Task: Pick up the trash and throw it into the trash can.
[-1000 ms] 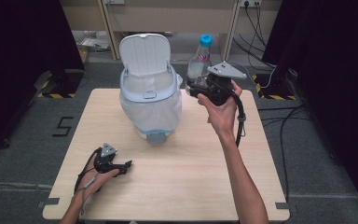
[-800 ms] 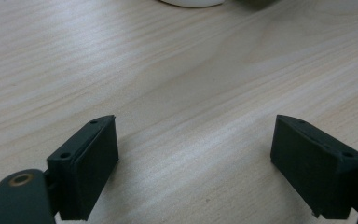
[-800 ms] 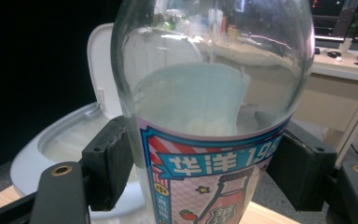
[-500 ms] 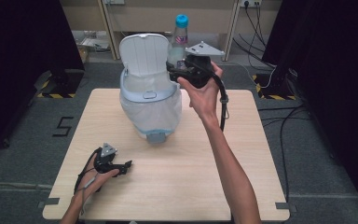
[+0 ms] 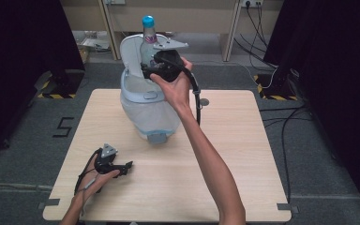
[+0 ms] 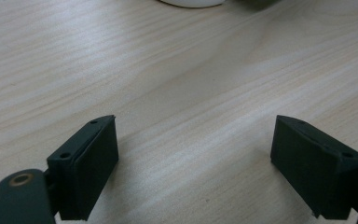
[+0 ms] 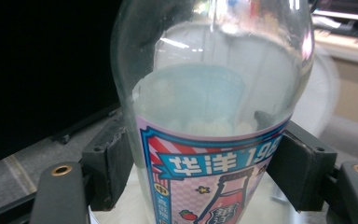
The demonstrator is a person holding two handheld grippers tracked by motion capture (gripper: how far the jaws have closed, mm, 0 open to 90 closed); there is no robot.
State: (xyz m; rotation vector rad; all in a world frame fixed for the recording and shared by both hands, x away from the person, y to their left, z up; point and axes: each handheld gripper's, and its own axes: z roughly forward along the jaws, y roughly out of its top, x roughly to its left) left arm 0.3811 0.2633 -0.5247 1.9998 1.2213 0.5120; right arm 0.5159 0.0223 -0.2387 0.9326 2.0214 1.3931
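Bottle (image 5: 146, 42), clear with a blue cap and a pink and blue label, is up in the air above the open bin (image 5: 145, 105), upright, pinched by the right gripper (image 5: 161, 68).

At the left of the high view, the left gripper (image 5: 117, 166) rests on the desk (image 5: 243, 140) near its front left corner, held by the person's left hand (image 5: 96, 176), with its cable looping beside the wrist. In the left gripper view its jaws stand spread wide, with bare wood grain between them and nothing in their grasp; a white curved edge of the bin's base shows at the top of that view.

Toward the middle, the bin sits on the far half of the desk: a pale blue and white body with a clear bag lining, its lid (image 5: 131, 51) tipped up and back, and a grey pedal at the front foot. The bottle hangs just in front of the raised lid, over the bin's mouth.

To the right of the bin, the person's right arm reaches across the desk from the bottom edge, the hand wrapped around the right gripper, whose grey plate sits on top and whose cable trails down toward the desk. In the right gripper view the two jaws press against both sides of the bottle (image 7: 214, 140) at the upper edge of its label, the glass above them clear.
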